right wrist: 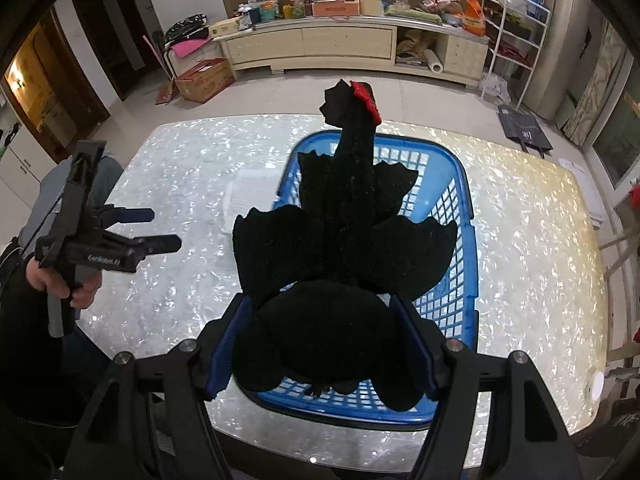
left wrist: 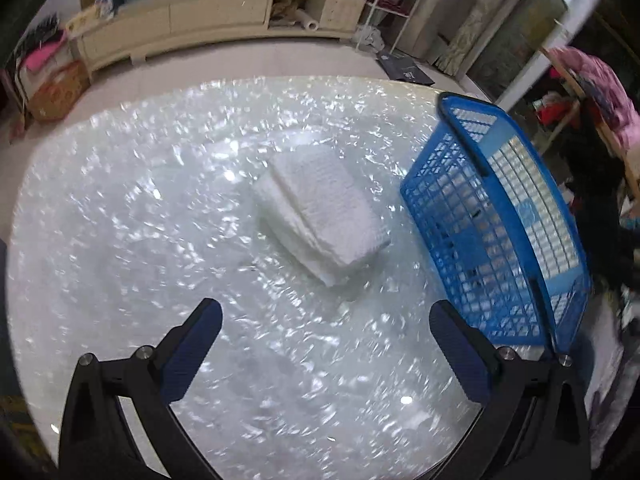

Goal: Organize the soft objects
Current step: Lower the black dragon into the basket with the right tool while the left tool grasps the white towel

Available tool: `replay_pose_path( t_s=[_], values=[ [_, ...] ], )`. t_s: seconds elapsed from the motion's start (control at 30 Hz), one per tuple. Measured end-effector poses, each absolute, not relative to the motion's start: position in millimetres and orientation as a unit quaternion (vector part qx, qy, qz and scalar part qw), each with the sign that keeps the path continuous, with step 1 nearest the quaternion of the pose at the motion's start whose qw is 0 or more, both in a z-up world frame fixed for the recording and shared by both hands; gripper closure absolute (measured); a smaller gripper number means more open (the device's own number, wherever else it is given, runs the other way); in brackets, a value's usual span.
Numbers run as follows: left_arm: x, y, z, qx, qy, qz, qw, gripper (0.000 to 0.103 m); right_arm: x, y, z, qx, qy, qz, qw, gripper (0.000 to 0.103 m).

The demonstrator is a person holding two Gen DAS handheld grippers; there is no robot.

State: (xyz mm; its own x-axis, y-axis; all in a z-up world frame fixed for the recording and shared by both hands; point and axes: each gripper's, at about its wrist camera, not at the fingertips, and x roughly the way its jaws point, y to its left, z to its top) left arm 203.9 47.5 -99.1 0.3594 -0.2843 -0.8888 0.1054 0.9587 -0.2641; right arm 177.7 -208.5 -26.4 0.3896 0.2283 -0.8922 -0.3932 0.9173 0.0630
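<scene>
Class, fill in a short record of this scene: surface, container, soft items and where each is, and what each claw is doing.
surface: pearly white table
container: blue basket, on the table
soft item 1: folded white towel, beside the basket
soft item 2: black plush dragon, above the basket
left claw: open, empty
right claw: shut on the dragon

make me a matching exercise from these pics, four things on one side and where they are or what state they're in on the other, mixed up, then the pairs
Things:
1. towel
2. plush
3. basket
4. left gripper

States:
A. blue, standing on the table
B. open, nothing between its fingers
C. white, folded, lying on the table beside the basket
D. black, held in the right gripper above the basket

Pairs: 1-C, 2-D, 3-A, 4-B
</scene>
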Motion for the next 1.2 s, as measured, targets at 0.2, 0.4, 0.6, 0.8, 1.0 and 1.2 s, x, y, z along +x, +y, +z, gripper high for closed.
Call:
replay_pose_path(
  t_s=[0.2,0.4,0.6,0.8,1.0,1.2],
  values=[
    [235.8,44.5,-128.1,-0.095,0.577,-0.086,0.807,0.000,187.2,-216.6,-36.8,-0.069,0.532,0.185,0.823,0.035],
    [260.7,36.2,-151.1,-0.105,0.595,-0.068,0.794,0.000,196.1,-222.5,-40.6,-0.064,0.536,0.179,0.822,0.034],
    [274.6,30.6,-170.2,-0.114,0.603,-0.042,0.788,0.000,198.6,-217.5,-41.9,-0.067,0.536,0.182,0.822,0.034],
    [283.7,27.8,-185.4,-0.132,0.610,-0.022,0.781,0.004,202.6,-218.0,-45.4,-0.061,0.536,0.189,0.820,0.034],
    [285.3,19.7,-184.5,-0.109,0.608,-0.017,0.786,0.014,201.6,-222.4,-48.1,-0.053,0.540,0.186,0.819,0.034],
    [290.5,12.5,-179.9,-0.120,0.597,-0.041,0.792,0.058,205.5,-221.6,-48.6,-0.056,0.545,0.177,0.818,0.033]
  ],
)
